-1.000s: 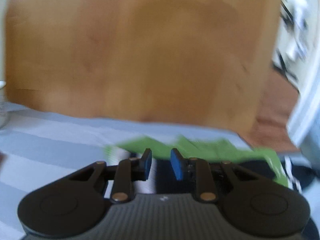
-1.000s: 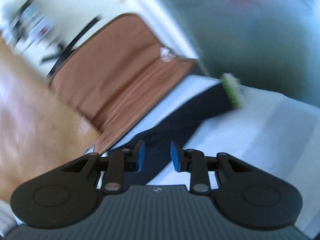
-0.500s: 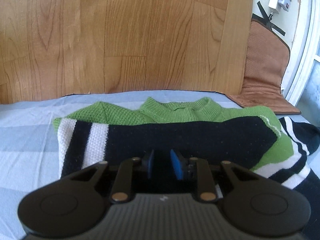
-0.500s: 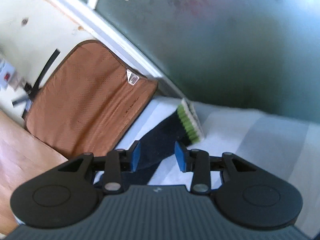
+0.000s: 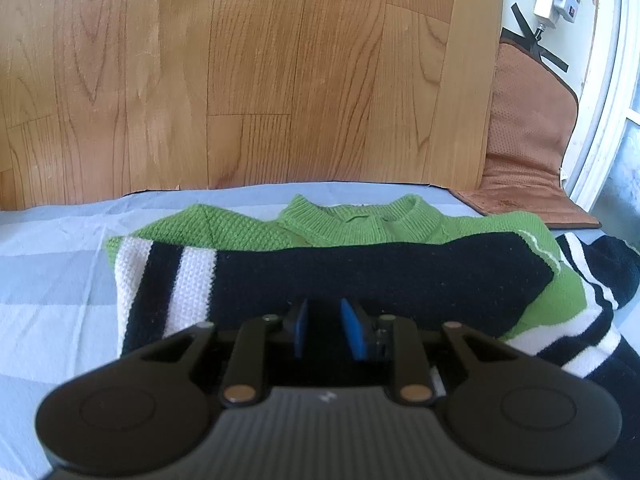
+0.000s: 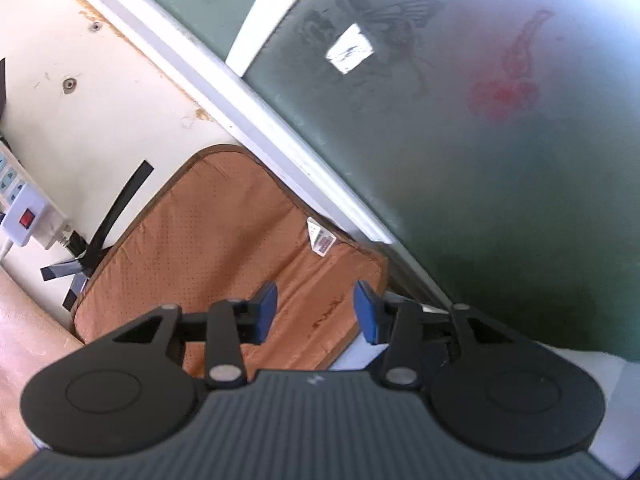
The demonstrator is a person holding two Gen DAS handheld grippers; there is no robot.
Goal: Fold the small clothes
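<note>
Left gripper (image 5: pixel 325 330) fingers parted, released, just behind folded sweater (image 5: pixel 360 276); right gripper (image 6: pixel 316 312) spread wide, empty, before brown cushion (image 6: pixel 224 240).

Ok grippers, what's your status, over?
Left gripper open, low over the folded sweater. Right gripper open, empty, facing the brown cushion. Nothing blocking.

Left gripper (image 5: pixel 325 332) sits low and level, pointing straight ahead, blue pads (image 5: pixel 354 334) pulled in close with just a narrow gap between them, and nothing clearly pinched in there. Right gripper (image 6: pixel 316 314) is tipped upward and rolled sideways, its blue pads (image 6: pixel 265 312) spread wide apart, holding nothing.
</note>
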